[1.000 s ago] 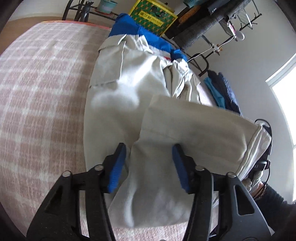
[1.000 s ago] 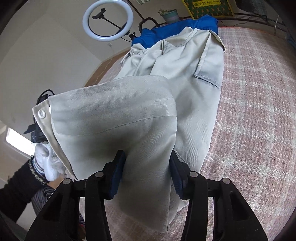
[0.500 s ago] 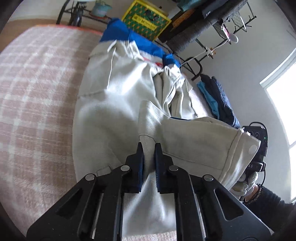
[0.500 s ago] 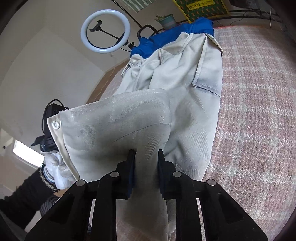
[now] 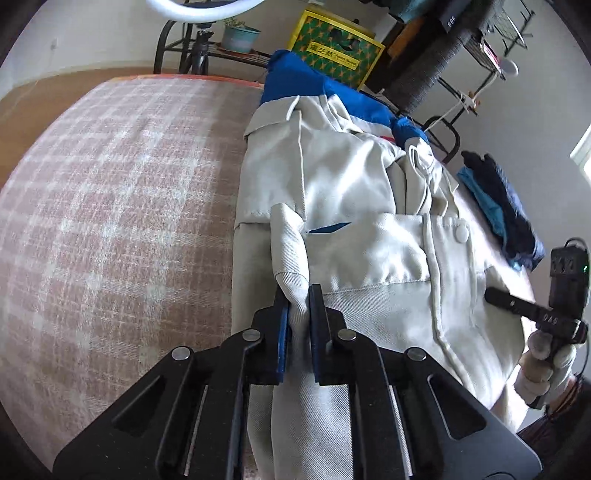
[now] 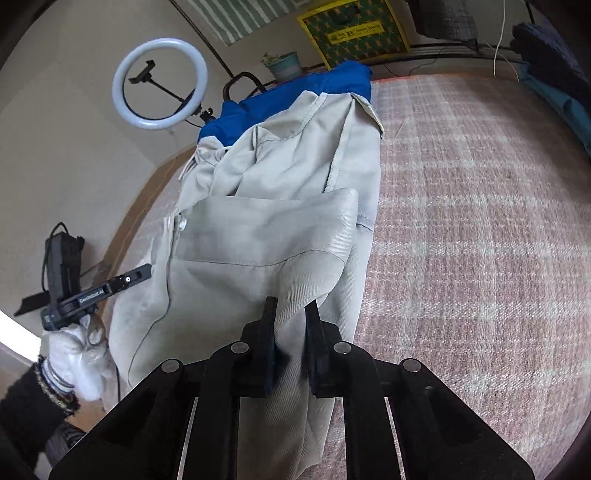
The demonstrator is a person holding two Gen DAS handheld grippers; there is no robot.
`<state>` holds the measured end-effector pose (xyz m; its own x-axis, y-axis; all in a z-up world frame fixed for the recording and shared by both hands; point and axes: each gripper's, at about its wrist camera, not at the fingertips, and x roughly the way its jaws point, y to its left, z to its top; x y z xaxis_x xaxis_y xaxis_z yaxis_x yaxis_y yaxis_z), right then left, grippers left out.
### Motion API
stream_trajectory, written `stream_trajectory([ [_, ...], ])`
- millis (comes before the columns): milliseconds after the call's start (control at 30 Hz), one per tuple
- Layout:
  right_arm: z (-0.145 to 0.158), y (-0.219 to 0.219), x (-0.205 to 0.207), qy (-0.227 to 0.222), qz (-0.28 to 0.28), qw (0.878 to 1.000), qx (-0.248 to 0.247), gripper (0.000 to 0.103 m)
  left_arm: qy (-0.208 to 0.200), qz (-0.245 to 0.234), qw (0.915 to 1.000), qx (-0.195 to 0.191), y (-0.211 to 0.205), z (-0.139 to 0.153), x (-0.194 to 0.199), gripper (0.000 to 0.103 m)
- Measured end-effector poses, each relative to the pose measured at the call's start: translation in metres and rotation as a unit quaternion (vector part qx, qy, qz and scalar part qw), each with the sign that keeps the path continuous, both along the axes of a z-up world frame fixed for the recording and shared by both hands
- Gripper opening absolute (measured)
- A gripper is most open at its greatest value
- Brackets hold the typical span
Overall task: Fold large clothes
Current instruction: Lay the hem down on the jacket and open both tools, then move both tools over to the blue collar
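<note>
The black bar of the handheld rig in the gloved left hand carries white lettering that looks like "Genrobot.AI". The yellow-and-green patterned box bears a yellow label with characters too small to read.

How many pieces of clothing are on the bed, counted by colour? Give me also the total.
Beige: 1, the trousers
Bright blue: 1, the garment under the trousers
Dark navy: 1
Teal: 1, under the navy one
Total: 4
</note>
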<state>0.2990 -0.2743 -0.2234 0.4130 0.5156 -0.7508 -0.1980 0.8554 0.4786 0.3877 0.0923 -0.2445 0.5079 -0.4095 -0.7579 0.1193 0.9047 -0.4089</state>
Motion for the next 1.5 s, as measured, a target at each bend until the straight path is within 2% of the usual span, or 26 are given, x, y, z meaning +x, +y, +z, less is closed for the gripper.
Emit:
stream_trajectory([
  [67, 0.000, -0.003, -0.001, 0.008, -0.004, 1.000, 0.005, 0.011, 0.009, 0.010, 0.9999, -0.006, 0.006, 0.001, -0.002, 0.019],
  [133, 0.002, -0.002, -0.001, 0.017, -0.004, 1.000, 0.001, 0.014, 0.002, 0.015, 0.9998, 0.014, 0.007, 0.009, -0.006, 0.023],
  [167, 0.007, -0.001, -0.003, 0.013, -0.004, 1.000, -0.011, 0.021, -0.008, 0.018, 0.9993, 0.032, 0.005, 0.015, -0.011, 0.023],
  [200, 0.013, 0.000, -0.005, 0.003, -0.007, 0.999, -0.031, 0.025, -0.020, 0.018, 0.9986, 0.046, 0.004, 0.024, -0.015, 0.023],
  [333, 0.048, 0.010, -0.022, -0.059, -0.001, 0.992, -0.110, 0.026, -0.058, 0.022, 0.9951, 0.077, -0.008, 0.061, -0.032, 0.023],
  [433, 0.072, 0.016, -0.039, -0.096, 0.007, 0.986, -0.138, 0.029, -0.090, 0.013, 0.9895, 0.112, -0.028, 0.092, -0.052, 0.023],
  [567, 0.098, 0.021, -0.055, -0.140, -0.012, 0.975, -0.172, 0.033, -0.125, 0.003, 0.9827, 0.136, -0.050, 0.124, -0.068, 0.023],
  [667, 0.115, 0.026, -0.063, -0.155, -0.024, 0.968, -0.196, 0.033, -0.148, -0.004, 0.9777, 0.149, -0.064, 0.144, -0.076, 0.025],
  [733, 0.127, 0.031, -0.065, -0.165, -0.021, 0.965, -0.204, 0.050, -0.163, -0.007, 0.9736, 0.160, -0.073, 0.156, -0.077, 0.025],
  [767, 0.133, 0.032, -0.065, -0.176, -0.021, 0.963, -0.205, 0.062, -0.170, -0.010, 0.9714, 0.166, -0.077, 0.161, -0.076, 0.026],
  [833, 0.144, 0.035, -0.063, -0.194, -0.027, 0.957, -0.215, 0.063, -0.182, -0.011, 0.9668, 0.178, -0.084, 0.168, -0.073, 0.039],
  [867, 0.148, 0.036, -0.060, -0.200, -0.027, 0.954, -0.221, 0.063, -0.190, -0.010, 0.9646, 0.183, -0.087, 0.171, -0.071, 0.040],
  [1067, 0.162, 0.039, -0.028, -0.208, -0.030, 0.953, -0.220, 0.063, -0.212, -0.023, 0.9567, 0.199, -0.100, 0.182, -0.043, 0.041],
  [1300, 0.163, 0.031, 0.027, -0.199, -0.064, 0.949, -0.236, 0.063, -0.228, -0.020, 0.9465, 0.227, -0.104, 0.192, 0.026, 0.041],
  [1400, 0.163, 0.027, 0.051, -0.208, -0.080, 0.943, -0.247, 0.063, -0.228, -0.008, 0.9462, 0.230, -0.097, 0.193, 0.064, 0.041],
  [1500, 0.159, 0.023, 0.074, -0.210, -0.091, 0.943, -0.242, 0.062, -0.215, 0.007, 0.9506, 0.224, -0.088, 0.184, 0.102, 0.041],
])
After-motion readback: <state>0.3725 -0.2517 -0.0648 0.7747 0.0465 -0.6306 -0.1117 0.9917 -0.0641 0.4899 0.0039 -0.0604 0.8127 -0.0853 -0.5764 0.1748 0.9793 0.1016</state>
